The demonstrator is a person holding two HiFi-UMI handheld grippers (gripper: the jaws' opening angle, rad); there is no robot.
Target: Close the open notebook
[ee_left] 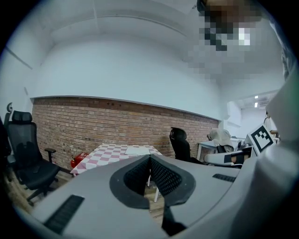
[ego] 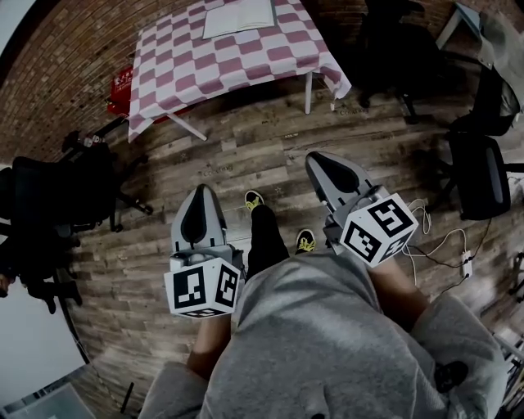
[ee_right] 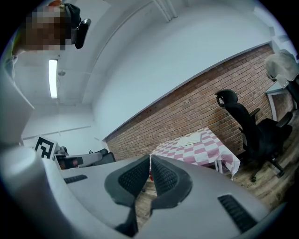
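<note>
The open notebook (ego: 238,16) lies flat on a table with a pink-and-white checked cloth (ego: 196,65) at the top of the head view, far ahead of both grippers. It also shows as a pale sheet, the notebook (ee_left: 138,150) in the left gripper view and the notebook (ee_right: 190,139) in the right gripper view. My left gripper (ego: 201,194) is held low over the wooden floor, shut and empty. My right gripper (ego: 318,160) sits beside it, also shut with nothing between its jaws.
Black office chairs stand at the left (ego: 57,204) and right (ego: 479,168) of the wooden floor. Another chair (ego: 389,41) is next to the table. A red object (ego: 121,92) sits by the brick wall. Cables (ego: 446,245) lie on the floor at right.
</note>
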